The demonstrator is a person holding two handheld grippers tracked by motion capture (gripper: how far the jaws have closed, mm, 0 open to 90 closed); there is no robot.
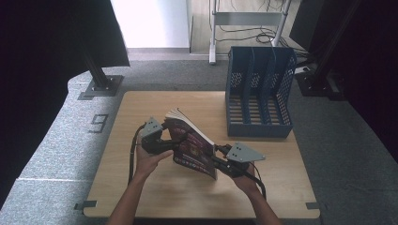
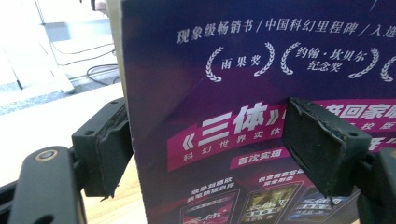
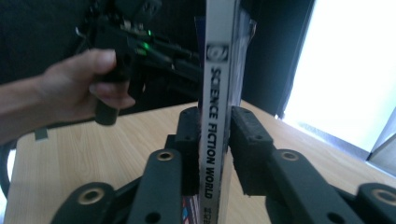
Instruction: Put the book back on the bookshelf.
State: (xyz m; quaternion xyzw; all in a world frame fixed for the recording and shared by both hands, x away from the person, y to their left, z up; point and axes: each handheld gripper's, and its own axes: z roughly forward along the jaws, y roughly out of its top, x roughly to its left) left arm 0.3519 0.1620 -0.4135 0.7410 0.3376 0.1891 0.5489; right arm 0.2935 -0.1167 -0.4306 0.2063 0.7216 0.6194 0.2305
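A magazine (image 1: 195,145) with a dark purple cover is held tilted above the wooden table (image 1: 136,108). My right gripper (image 1: 217,157) is shut on its lower right part. In the right gripper view both jaws of the right gripper (image 3: 215,135) press on the white spine (image 3: 217,93), which reads SCIENCE FICTION WORLD. My left gripper (image 1: 162,138) is at the magazine's left side. In the left gripper view its jaws (image 2: 215,140) stand wide apart, with the cover (image 2: 243,93) slanting between them: one pad behind the edge, the other in front of the cover.
A blue file rack (image 1: 260,93) with three slots stands upright at the table's back right. Dark stands and black curtains flank the table. Cables lie on the floor behind it.
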